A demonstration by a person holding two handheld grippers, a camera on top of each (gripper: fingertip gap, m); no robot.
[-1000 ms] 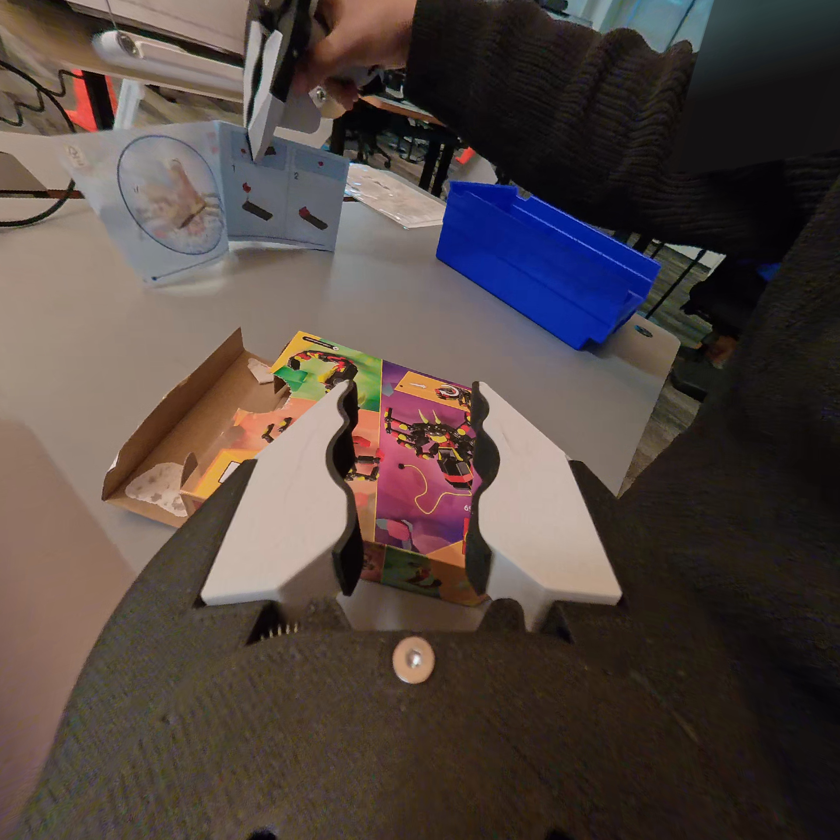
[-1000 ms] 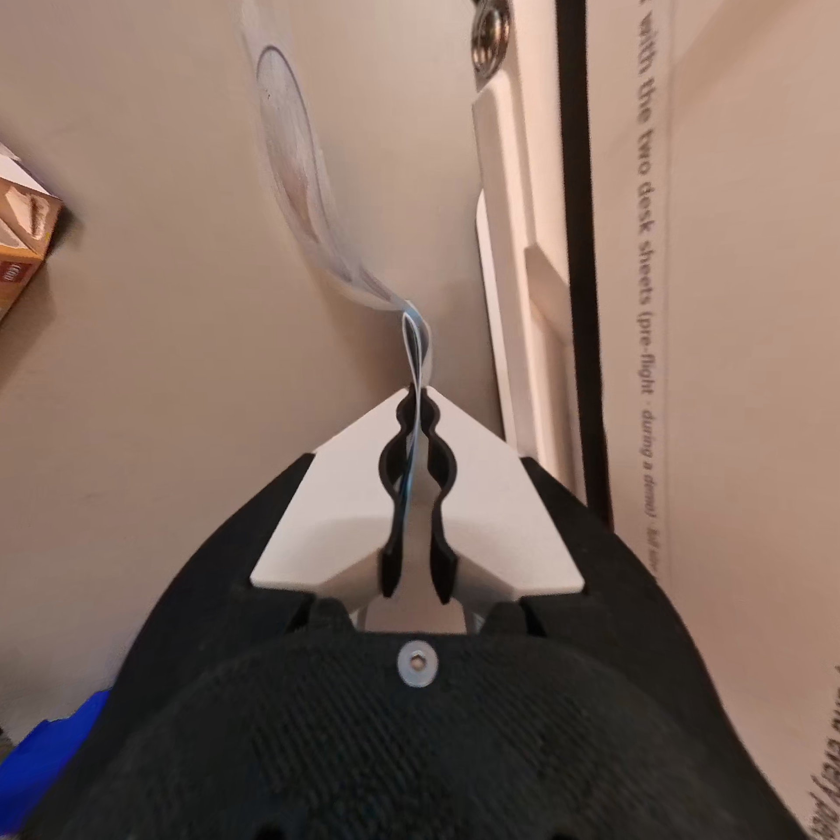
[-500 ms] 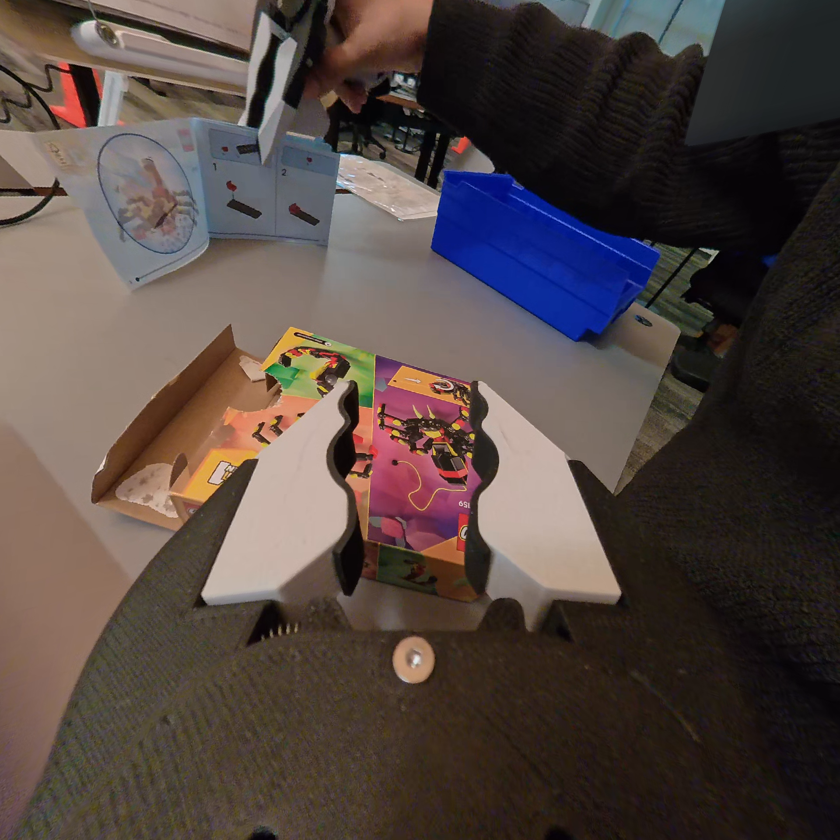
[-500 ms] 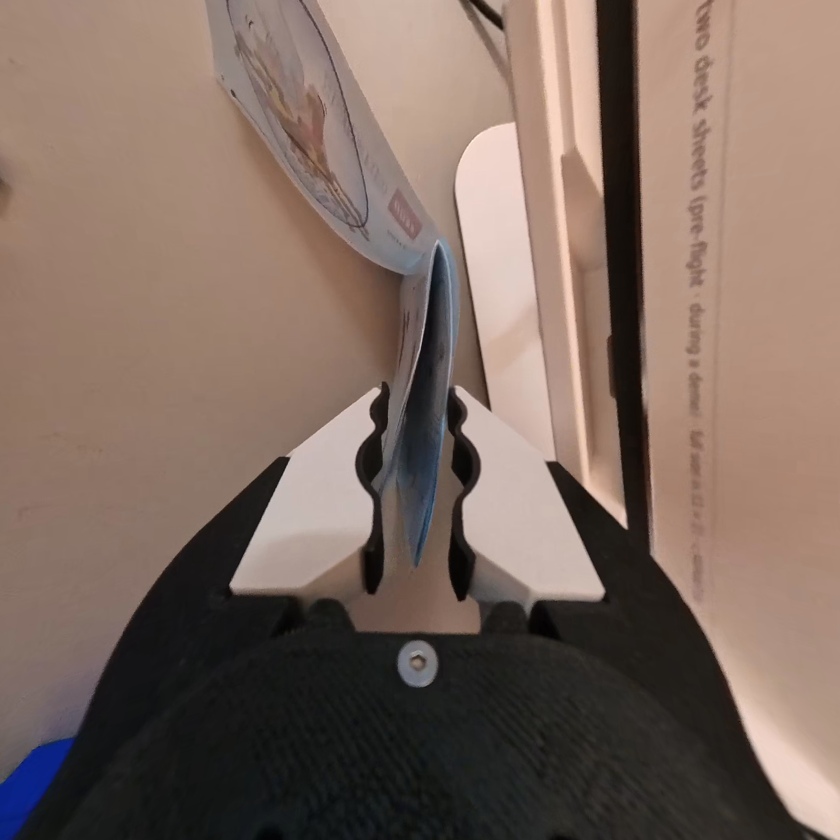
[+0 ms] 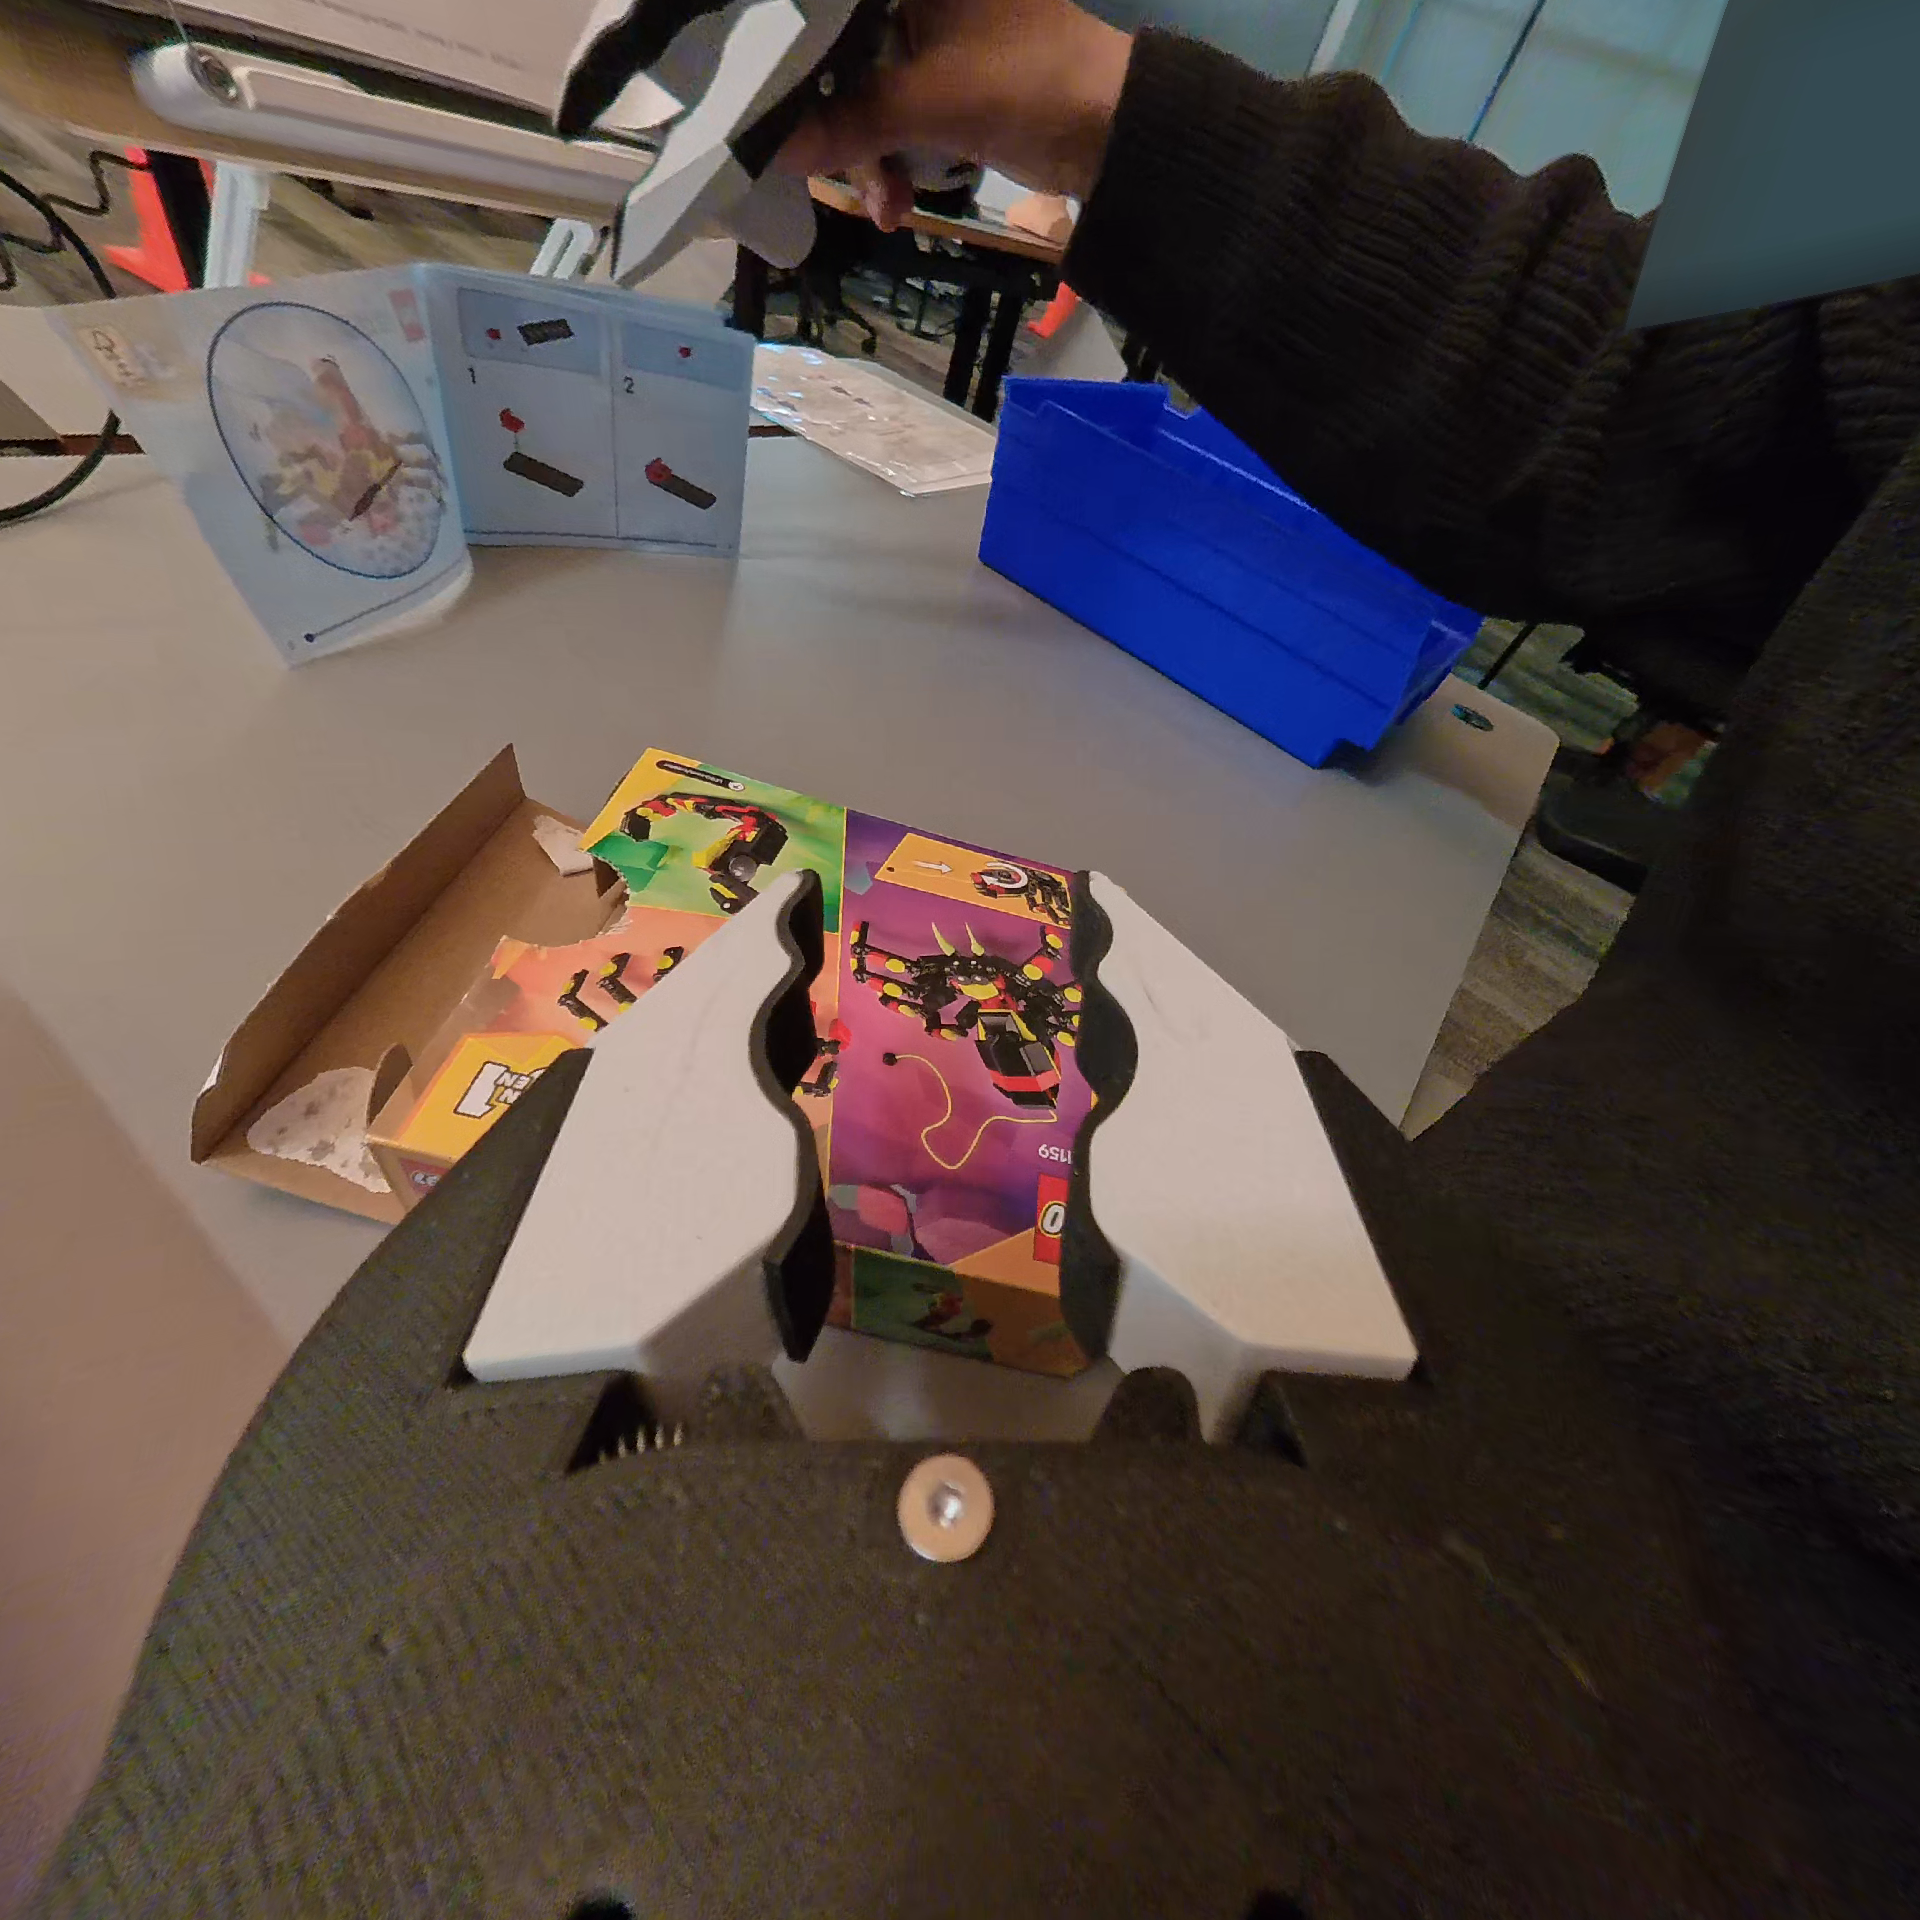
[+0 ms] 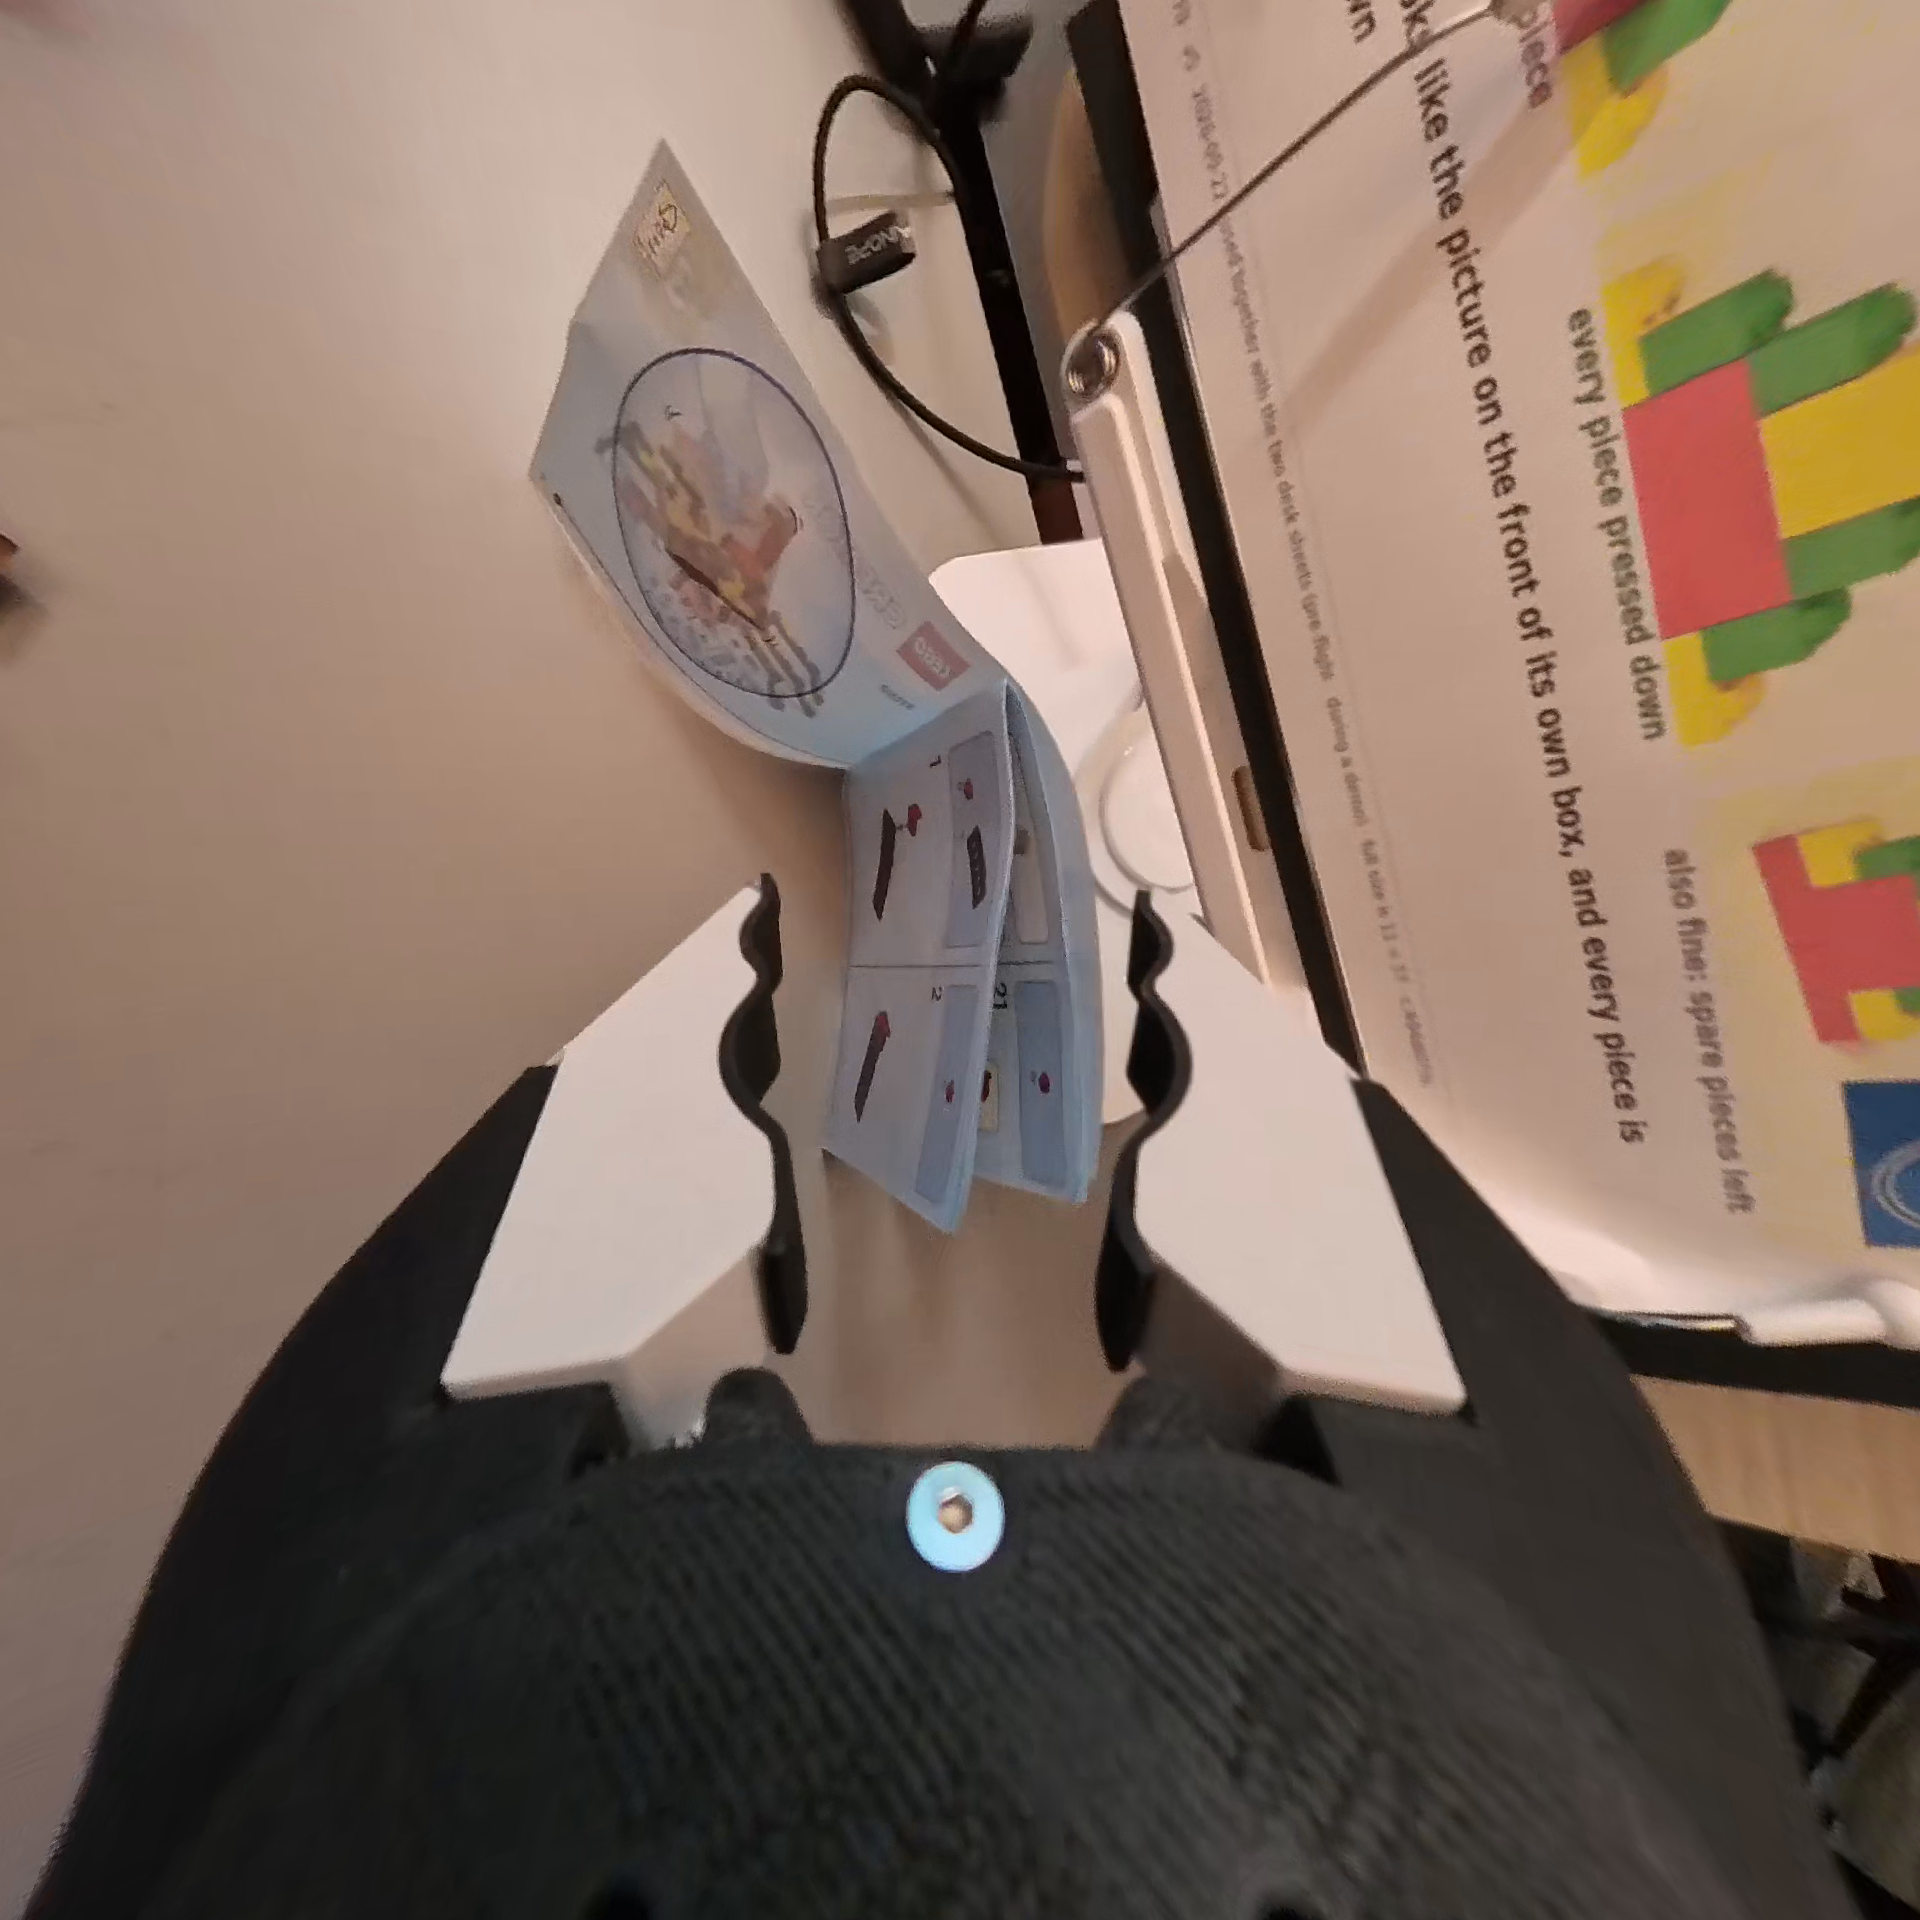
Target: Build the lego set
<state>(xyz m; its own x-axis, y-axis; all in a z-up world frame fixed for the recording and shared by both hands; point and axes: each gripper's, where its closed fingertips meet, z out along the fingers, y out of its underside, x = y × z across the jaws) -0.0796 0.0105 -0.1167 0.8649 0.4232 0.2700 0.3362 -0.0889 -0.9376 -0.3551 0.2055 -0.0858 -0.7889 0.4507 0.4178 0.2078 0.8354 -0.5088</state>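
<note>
Booklet propped open, tongs free

Both right tongs [image 6: 951, 1101] and left tongs [image 5: 940, 1101] gape wide, empty; instruction booklet [image 5: 468, 447] stands at 11 o'clock beyond lego box [image 5: 831, 997]. A nudge could topple it.

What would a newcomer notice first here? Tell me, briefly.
The bright box with its torn-open end lies on the table right below the open left gripper. Behind it the pale blue booklet stands unfolded, with the blue bin to its right.
</note>
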